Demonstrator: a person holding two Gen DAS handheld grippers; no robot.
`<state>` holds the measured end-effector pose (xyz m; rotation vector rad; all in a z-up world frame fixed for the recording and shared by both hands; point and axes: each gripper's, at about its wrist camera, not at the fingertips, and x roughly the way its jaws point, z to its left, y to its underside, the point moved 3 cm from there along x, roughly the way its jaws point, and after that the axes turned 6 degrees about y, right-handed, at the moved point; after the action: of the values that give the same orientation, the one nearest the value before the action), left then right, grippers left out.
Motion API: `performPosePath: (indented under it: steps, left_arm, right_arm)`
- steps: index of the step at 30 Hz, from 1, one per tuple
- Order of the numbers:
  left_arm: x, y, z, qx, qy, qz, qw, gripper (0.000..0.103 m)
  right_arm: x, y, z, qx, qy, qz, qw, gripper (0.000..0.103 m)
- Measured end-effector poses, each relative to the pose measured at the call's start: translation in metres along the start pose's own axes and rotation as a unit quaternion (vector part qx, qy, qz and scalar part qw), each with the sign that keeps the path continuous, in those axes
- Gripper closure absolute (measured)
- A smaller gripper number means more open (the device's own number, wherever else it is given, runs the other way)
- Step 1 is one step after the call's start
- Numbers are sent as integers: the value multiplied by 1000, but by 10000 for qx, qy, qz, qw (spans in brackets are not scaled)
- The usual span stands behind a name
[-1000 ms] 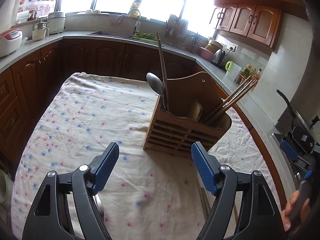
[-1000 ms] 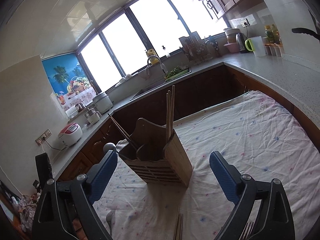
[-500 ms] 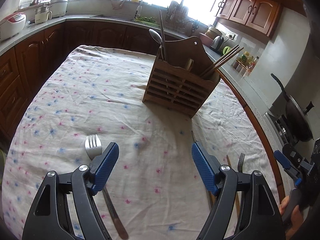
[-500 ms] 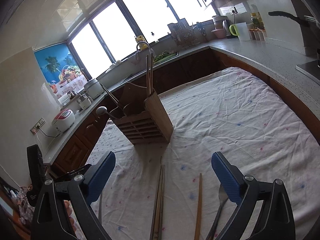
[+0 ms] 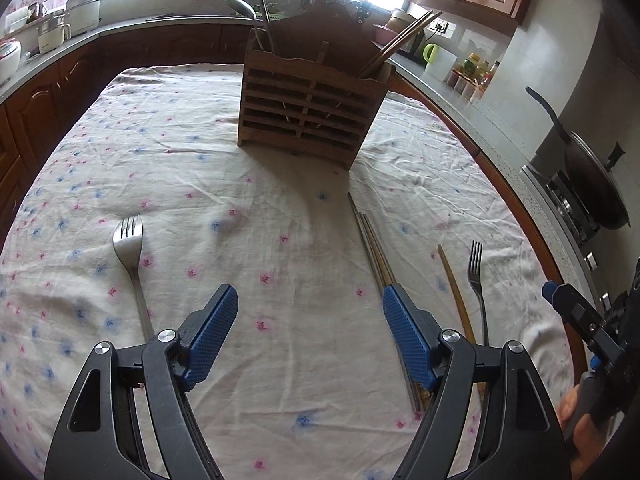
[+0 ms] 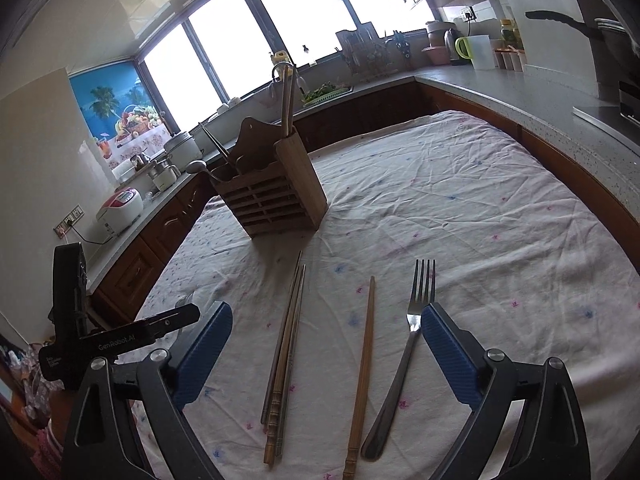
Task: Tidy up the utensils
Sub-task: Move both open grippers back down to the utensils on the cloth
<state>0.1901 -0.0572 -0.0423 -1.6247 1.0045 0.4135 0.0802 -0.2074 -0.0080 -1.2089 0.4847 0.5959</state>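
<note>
A: Edges? Room to move?

B: Cloth-covered table (image 5: 420, 152), counter (image 6: 500, 92) close along the far and right sides. Wide bare cloth left of the wooden caddy (image 5: 308, 108).

A: Tongs?

B: Left gripper (image 5: 310, 336) wide, empty. Right gripper (image 6: 326, 344) wide, empty, over the loose chopsticks (image 6: 288, 344), single chopstick (image 6: 362, 376) and fork (image 6: 404, 356). Second fork (image 5: 130, 252) lies apart, left.
</note>
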Motion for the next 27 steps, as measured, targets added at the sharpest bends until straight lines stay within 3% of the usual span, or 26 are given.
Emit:
performPosePath:
  steps: [11, 16, 24, 27]
  left_arm:
    - [61, -1, -43, 686, -275, 597, 9955, 27]
    - [82, 4, -50, 812, -349, 862, 9923, 40]
    - [52, 15, -16, 931, -423, 888, 9908, 41]
    - [35, 17, 7, 727, -359, 944, 9922, 41]
  right_arm:
    - [-1, -6, -22, 270, 115, -56, 9996, 14]
    - [0, -9, -26, 313, 154, -58, 9994, 14]
    - [10, -13, -22, 269, 90, 18, 9996, 14]
    - [18, -10, -18, 200, 53, 95, 9997, 14]
